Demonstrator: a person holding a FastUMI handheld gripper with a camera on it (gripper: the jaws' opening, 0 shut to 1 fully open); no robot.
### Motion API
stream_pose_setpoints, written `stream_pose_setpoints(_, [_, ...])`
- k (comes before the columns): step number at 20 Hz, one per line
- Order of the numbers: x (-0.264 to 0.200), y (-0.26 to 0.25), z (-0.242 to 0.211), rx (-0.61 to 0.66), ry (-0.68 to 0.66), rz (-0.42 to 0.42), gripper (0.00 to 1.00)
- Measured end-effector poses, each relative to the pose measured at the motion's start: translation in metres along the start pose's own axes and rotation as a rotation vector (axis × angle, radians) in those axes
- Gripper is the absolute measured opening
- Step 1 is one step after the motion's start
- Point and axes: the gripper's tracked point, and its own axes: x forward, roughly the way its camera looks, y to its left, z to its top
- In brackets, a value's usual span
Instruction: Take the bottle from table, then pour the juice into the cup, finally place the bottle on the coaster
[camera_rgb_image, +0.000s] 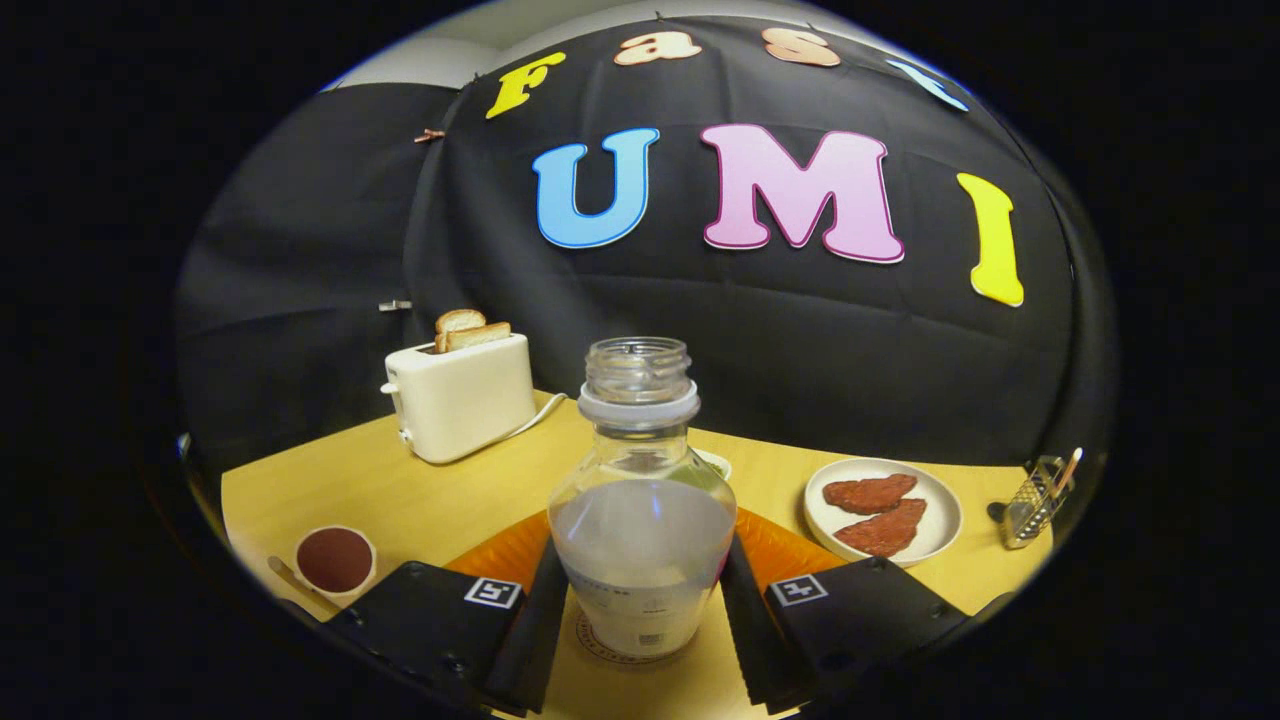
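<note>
The uncapped bottle (642, 500), partly filled with whitish juice, is gripped between both fingers of the claw (640, 610), pressed from each side. It looks to be sitting on a round coaster (600, 645), though contact can't be confirmed. An orange mat (780, 545) is seen behind it, and a toaster (460, 395) and a plate (935, 515) are spotted farther back on the tabletop (400, 490).

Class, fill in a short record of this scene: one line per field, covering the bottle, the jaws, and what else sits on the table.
bottle: uncapped bottle, upright, part full of pale liquid
base: on a round coaster
gripper: jaws against both sides of the bottle
behind bottle: orange mat
left: cup; toaster holding toast
right: plate with two reddish pieces; metal grater
</note>
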Motion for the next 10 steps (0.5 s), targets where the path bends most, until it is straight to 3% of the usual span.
stream_pose_setpoints(10, [0.010,0.000,-0.020,-0.052,-0.017,-0.011,0.75])
